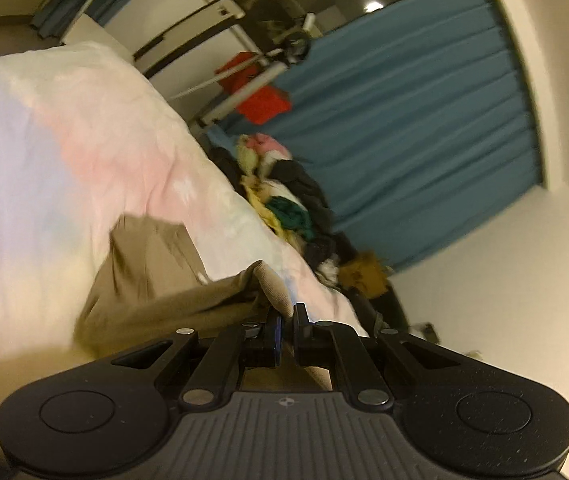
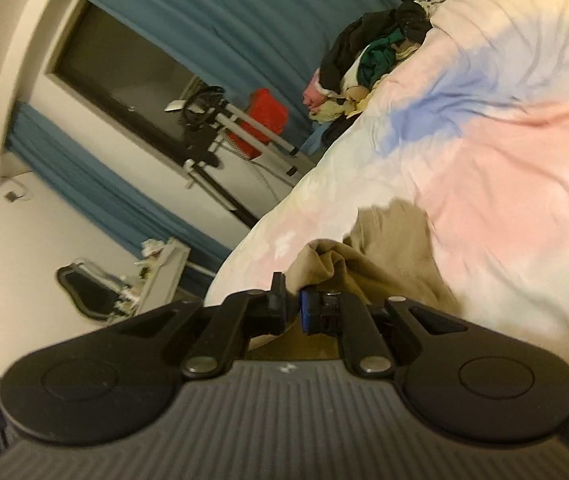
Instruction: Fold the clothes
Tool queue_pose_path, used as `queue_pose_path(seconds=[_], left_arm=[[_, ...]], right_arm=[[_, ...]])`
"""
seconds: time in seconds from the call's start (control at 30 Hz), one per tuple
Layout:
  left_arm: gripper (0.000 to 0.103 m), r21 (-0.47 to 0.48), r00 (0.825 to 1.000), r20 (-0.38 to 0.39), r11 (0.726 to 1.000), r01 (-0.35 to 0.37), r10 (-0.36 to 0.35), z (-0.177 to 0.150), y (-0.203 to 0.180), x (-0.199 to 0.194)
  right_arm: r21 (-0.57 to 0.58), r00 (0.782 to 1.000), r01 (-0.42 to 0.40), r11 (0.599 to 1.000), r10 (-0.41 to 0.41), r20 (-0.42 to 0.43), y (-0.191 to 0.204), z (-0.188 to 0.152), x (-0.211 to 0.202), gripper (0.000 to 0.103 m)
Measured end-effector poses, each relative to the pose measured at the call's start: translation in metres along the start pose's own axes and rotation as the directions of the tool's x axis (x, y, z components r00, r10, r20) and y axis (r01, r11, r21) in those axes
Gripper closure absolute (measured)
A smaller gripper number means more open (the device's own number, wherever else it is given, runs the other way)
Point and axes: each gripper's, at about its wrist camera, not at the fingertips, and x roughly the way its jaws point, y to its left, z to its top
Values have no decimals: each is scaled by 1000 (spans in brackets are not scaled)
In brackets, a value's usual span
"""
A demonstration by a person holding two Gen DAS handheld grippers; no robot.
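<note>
While both your left gripper (image 1: 288,322) and right gripper (image 2: 292,304) pinch the khaki garment (image 1: 144,280) by thin edges over the bed (image 1: 64,140), a jerk could tear either hold free.

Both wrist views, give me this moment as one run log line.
left gripper: shut on tan garment | right gripper: shut on tan garment | garment: partly lifted over bed cover | clothes pile: untouched
</note>
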Motion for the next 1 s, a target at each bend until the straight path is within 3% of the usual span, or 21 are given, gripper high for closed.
queue_pose_path(seconds=[0.2, 0.3, 0.5, 0.57, 0.6, 0.63, 0.67, 0.73, 0.9, 1.0], left_arm=[[97, 68, 996, -17, 994, -81, 83, 53, -17, 84], [97, 68, 992, -46, 991, -112, 115, 61, -1, 122], [95, 81, 993, -52, 991, -106, 110, 53, 38, 138], [90, 94, 994, -44, 990, -100, 105, 54, 40, 137], [75, 113, 994, -38, 989, -101, 106, 55, 38, 135], [53, 138, 994, -26, 985, -104, 108, 55, 35, 132], [45, 178, 994, -4, 978, -109, 112, 53, 31, 127], [25, 263, 993, 24, 957, -120, 118, 47, 21, 118], [22, 443, 989, 23, 885, -141, 147, 25, 1, 110], [23, 486, 978, 0, 854, -184, 211, 16, 8, 131]], right_arm=[[3, 992, 103, 995, -102, -69, 0, 41, 107, 92], [-2, 983, 148, 989, -147, -106, -14, 48, 149, 92], [-86, 982, 89, 992, -102, -160, -40, 40, 173, 89], [-139, 979, 75, 987, -99, -179, -37, 38, 172, 84], [-155, 978, 70, 985, -98, -182, -34, 37, 171, 80], [-163, 979, 64, 985, -94, -179, -29, 36, 168, 66], [-168, 981, 51, 984, -81, -175, -24, 35, 163, 39], [-183, 985, 9, 983, -40, -167, -12, 28, 151, 17], [-341, 991, -41, 939, -6, -137, 13, 5, 130, 19], [-418, 986, -6, 908, -65, -154, 14, -1, 148, 39]])
